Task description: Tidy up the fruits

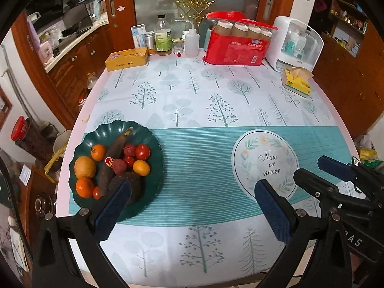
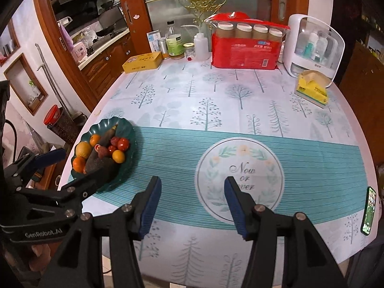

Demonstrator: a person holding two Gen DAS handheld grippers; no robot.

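All the fruit I can see sits in the green plate at the left edge of the desk. It holds a dark banana, a dark avocado, a yellow-orange fruit, several small orange fruits, tomatoes and two rough red lychees. No fruit lies loose on the cloth in either view.

My left tool hangs low over the desk's near edge. Its jaws are wide and carry nothing. One pad overlaps the plate's near rim in the picture; I cannot tell whether it touches. My right tool hangs over the round "Now or never" print, jaws moderately spread, also carrying nothing.

This arrangement fits two stages: fruit gathered into the plate as the finished result, or a mixed pile awaiting sorting by kind. The pictures do not settle which, so I commit to no transfer.

Guidance for any grasp in this plate:
- The pieces are packed and touching. I would approach from above and align the pads across the narrow axis of one piece.
- The tomatoes and lychees look soft. I would close slowly and stop at first contact.
- The banana rests against its neighbours and may roll them when lifted.
- The plate looks light and sits at the desk edge. I would avoid any sideways push.
- The phone lies at the right edge, clear of the working area.
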